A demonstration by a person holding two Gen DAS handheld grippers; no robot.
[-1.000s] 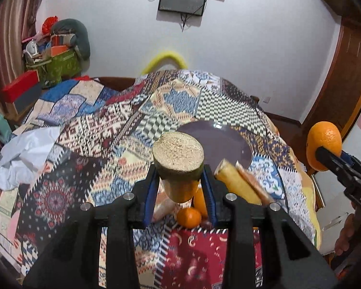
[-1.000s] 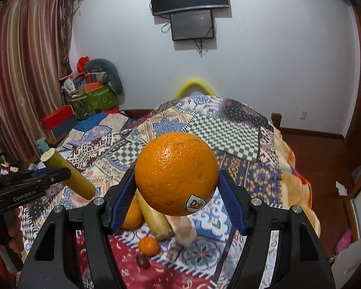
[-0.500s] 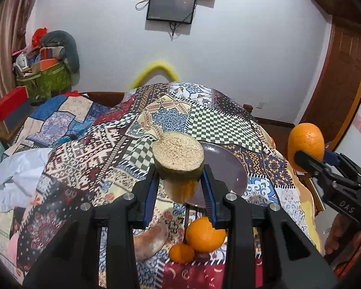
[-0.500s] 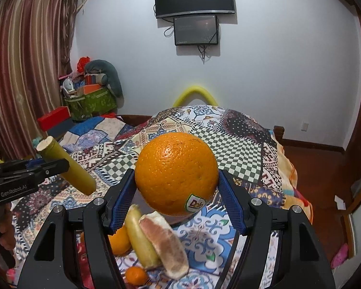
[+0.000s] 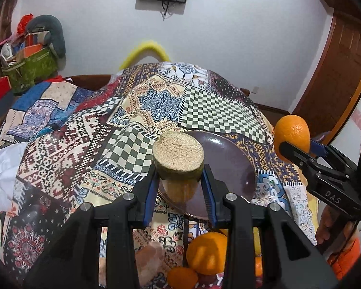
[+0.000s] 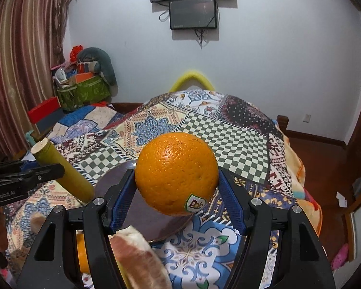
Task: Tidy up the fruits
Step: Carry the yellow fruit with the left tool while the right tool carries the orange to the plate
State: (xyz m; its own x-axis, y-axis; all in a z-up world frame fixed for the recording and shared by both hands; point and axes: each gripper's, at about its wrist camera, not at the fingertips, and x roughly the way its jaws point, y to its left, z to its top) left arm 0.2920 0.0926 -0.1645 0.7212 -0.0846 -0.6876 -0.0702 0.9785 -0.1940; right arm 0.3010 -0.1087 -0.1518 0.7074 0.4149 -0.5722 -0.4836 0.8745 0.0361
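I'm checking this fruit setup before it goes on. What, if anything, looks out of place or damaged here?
Nothing looks spilled or damaged. The oddest item is the yellow-green stalk with a cut fibrous end in the left gripper; it resembles sugarcane rather than fruit. The purple plate is bare, with fruit loose on the quilt.

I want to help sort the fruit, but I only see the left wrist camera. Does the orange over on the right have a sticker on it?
Observer: Yes. The right wrist view shows the orange in the right gripper with a small sticker low on its near side.
Operator: How long is the stick thing I'm holding?
Observer: Long. The yellow-green stalk sticks out both sides of the left gripper, slanting down toward the plate.
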